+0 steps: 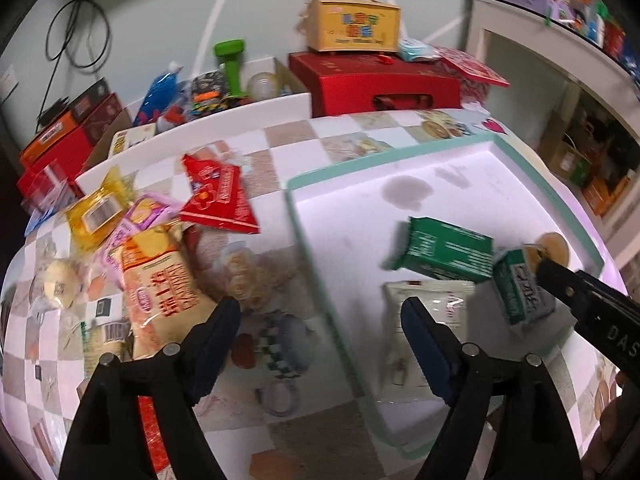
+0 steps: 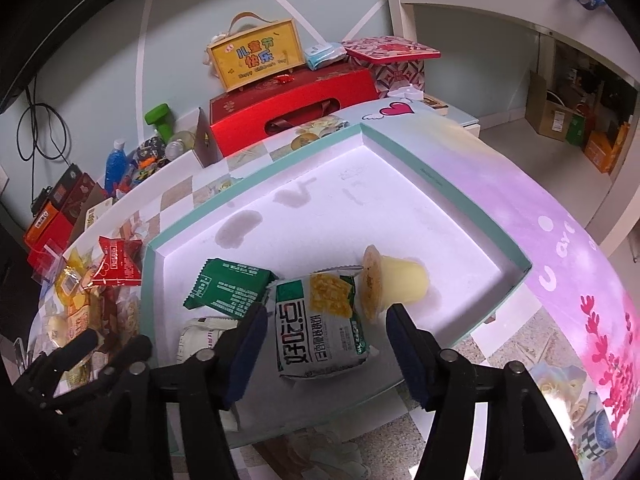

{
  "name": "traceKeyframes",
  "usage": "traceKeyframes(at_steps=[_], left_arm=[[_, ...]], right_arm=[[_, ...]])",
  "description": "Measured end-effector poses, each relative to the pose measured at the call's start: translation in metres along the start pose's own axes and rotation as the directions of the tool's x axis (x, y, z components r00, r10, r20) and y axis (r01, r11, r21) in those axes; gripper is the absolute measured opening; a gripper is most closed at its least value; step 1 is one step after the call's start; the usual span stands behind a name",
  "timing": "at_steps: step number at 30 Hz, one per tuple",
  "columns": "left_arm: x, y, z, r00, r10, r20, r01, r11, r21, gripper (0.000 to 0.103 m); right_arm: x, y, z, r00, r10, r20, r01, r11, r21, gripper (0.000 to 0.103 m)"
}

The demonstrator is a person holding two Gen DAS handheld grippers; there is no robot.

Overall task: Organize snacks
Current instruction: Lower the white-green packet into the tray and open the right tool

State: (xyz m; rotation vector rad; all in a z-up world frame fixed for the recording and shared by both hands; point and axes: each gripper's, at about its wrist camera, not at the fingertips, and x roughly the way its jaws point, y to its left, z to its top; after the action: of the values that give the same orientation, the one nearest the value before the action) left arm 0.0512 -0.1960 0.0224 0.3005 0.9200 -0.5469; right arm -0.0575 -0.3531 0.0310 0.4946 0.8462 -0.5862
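My right gripper (image 2: pixel 326 344) stands parted around the corn-cracker packet (image 2: pixel 320 330) in the teal-rimmed tray (image 2: pixel 256 178), pads not touching; my left gripper (image 1: pixel 320 320) gapes empty (beside the loose snack pile (image 1: pixel 160 248)).

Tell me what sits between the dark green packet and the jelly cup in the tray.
The green-and-white cracker packet lies between the dark green packet and the jelly cup, touching both, clearest in the right wrist view.

Black gripper (image 1: pixel 320 312) frames, blue pads, silver screws.
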Motion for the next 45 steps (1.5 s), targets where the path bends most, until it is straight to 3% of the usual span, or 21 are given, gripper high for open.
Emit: traceKeyframes(at_steps=[3, 6, 11, 24, 31, 37, 45], left_arm=[[0.003, 0.008, 0.0, 0.999, 0.033, 0.001, -0.033, 0.999, -0.031, 0.089], [0.002, 0.015, 0.0, 0.998, 0.062, 0.034, -0.06, 0.997, -0.058, 0.1], [0.004, 0.021, -0.001, 0.995, 0.095, 0.033, -0.092, 0.993, -0.076, 0.101], [0.0, 0.024, -0.001, 0.995, 0.086, 0.058, -0.08, 0.993, -0.091, 0.101], [-0.013, 0.03, 0.0, 0.991, -0.006, 0.131, 0.021, 0.993, -0.115, 0.101], [-0.028, 0.037, -0.001, 0.982, -0.031, 0.187, 0.054, 0.991, -0.12, 0.101], [-0.03, 0.064, -0.006, 0.988, -0.078, 0.132, 0.102, 0.978, -0.184, 0.101]], right_arm=[[0.002, 0.002, -0.001, 1.0, -0.015, -0.013, 0.015, 1.0, -0.012, 0.068], [0.005, 0.004, -0.002, 0.999, -0.028, -0.023, 0.028, 0.999, -0.028, 0.081], [0.006, 0.003, -0.003, 0.998, -0.052, -0.021, 0.051, 0.998, -0.03, 0.102], [0.006, 0.002, -0.004, 0.997, -0.069, -0.017, 0.069, 0.997, -0.027, 0.103], [-0.001, -0.002, -0.002, 0.999, -0.037, 0.025, 0.036, 0.999, 0.036, 0.103], [-0.013, 0.005, 0.002, 0.995, -0.001, 0.102, -0.004, 0.999, 0.046, 0.103], [-0.011, 0.027, 0.001, 0.995, 0.049, 0.083, -0.051, 0.998, 0.023, 0.103]])
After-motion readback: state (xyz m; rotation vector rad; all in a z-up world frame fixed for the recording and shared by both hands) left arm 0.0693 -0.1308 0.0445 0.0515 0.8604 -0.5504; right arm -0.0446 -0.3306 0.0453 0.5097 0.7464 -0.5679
